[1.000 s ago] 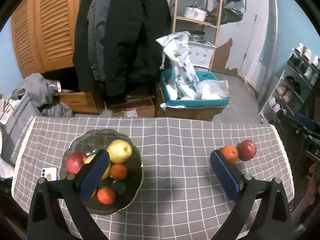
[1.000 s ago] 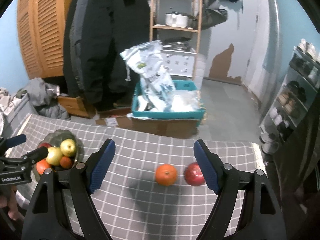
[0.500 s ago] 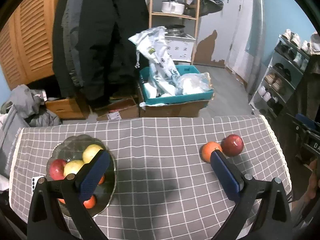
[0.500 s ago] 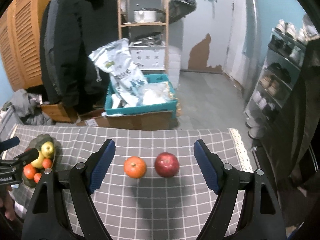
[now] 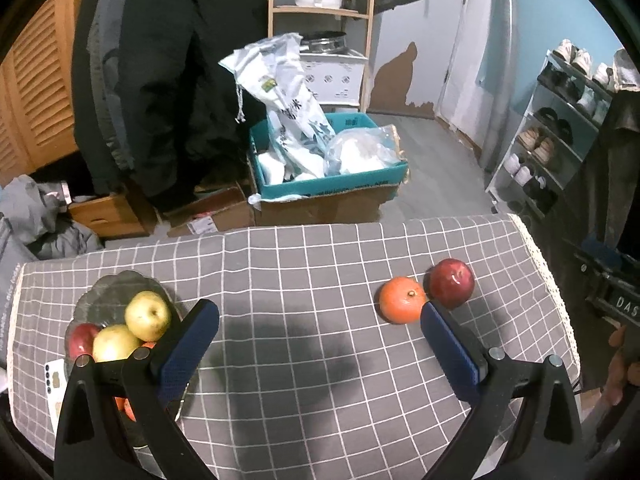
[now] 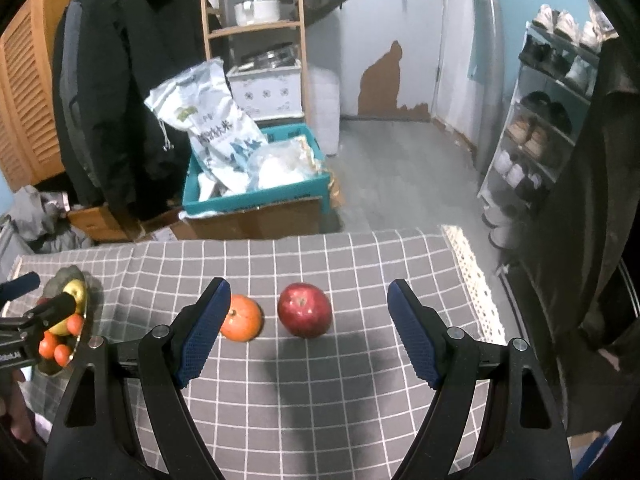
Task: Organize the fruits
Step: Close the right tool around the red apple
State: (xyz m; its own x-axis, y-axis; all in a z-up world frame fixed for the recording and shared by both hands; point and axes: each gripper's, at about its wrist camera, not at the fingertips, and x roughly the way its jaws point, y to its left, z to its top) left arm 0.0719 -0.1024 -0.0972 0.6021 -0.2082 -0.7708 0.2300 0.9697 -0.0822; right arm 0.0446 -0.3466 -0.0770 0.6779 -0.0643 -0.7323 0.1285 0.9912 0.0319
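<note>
A desk covered in a grey checked cloth carries fruit. Near its left edge sits a glass bowl holding two yellow apples, a red apple and small oranges, partly hidden behind the left gripper. Toward the right edge, an orange and a red apple lie just beside each other on the cloth. The right gripper hovers above them, jaws wide apart, the red apple showing between them and the orange at its left finger. The left gripper's jaws are also wide apart, holding nothing. Beyond the desk's far edge, a teal crate of bags stands on cardboard boxes.
</note>
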